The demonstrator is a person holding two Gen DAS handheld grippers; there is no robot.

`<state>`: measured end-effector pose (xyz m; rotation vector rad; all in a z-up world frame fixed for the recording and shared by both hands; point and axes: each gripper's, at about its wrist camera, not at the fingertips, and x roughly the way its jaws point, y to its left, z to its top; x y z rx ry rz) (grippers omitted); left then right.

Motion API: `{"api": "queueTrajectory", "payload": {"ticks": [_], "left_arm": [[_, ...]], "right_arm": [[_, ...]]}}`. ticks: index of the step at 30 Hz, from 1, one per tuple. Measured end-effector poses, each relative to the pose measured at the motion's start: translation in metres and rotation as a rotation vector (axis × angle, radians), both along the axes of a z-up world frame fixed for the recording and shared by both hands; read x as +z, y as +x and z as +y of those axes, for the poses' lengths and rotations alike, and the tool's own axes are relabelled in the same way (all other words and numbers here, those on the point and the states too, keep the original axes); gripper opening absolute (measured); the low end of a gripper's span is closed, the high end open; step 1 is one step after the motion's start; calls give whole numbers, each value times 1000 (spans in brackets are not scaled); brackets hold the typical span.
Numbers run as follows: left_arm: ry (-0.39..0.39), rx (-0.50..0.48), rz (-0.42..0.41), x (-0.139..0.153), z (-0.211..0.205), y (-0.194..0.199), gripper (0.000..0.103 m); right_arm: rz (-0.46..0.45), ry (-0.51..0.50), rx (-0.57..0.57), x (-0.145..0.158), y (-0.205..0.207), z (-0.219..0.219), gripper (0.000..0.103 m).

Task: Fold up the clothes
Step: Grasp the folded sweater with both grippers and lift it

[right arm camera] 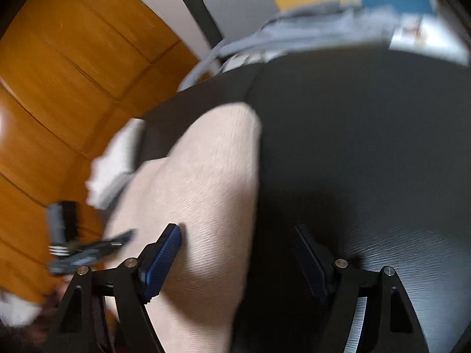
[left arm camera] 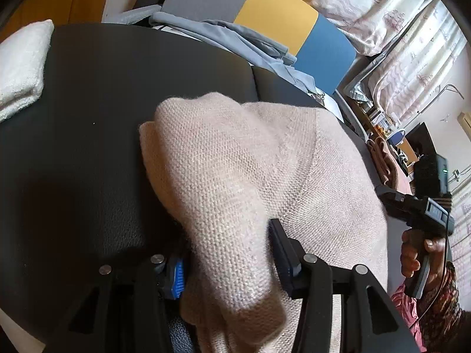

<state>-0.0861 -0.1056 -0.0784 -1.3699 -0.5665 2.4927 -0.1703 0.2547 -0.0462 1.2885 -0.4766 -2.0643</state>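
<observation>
Beige sweater [left arm camera: 235, 176] edge — dark table [left arm camera: 103, 88] open leftward.

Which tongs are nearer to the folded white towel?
Left. The left tongs straddle the beige knitted sweater nearer the folded white towel; the right tongs are farther away.

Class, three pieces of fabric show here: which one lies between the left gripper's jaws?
The beige knit sweater; the white towel and blue-grey garment lie farther off.

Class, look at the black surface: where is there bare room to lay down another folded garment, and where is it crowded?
Bare black surface lies between the white towel and the beige knit sweater, and right of the sweater in the right wrist view. The far edge is crowded with blue-grey clothes.
</observation>
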Motion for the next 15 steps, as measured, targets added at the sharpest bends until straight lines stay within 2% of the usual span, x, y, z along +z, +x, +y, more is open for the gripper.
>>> {"api": "queueTrajectory", "payload": {"ticks": [3,5,7,8,10,12,15], "left_arm": [[0,-1,-2,0,0,-1,50],[2,0,1,0,0,-1,50],[-2,5,12,1,1,-1,46],[-2,12,21,3,1,0,44],[-13,25,44,9,0,4,34],[-55,28,76,19,0,8,30],[-44,35,124,31,-9,17,26]], "right_arm": [[-123,-146,24,-24,-11,-3,78],[-163,-197,24,-30,-16,-8,59],[-196,-201,7,-35,-17,-14,49],[-184,-193,-3,-32,-15,-16,46],[-149,-159,-13,-20,-10,-22,42],[-93,-112,1,-2,-3,-31,41],[1,-65,56,32,5,-55,39]]}}
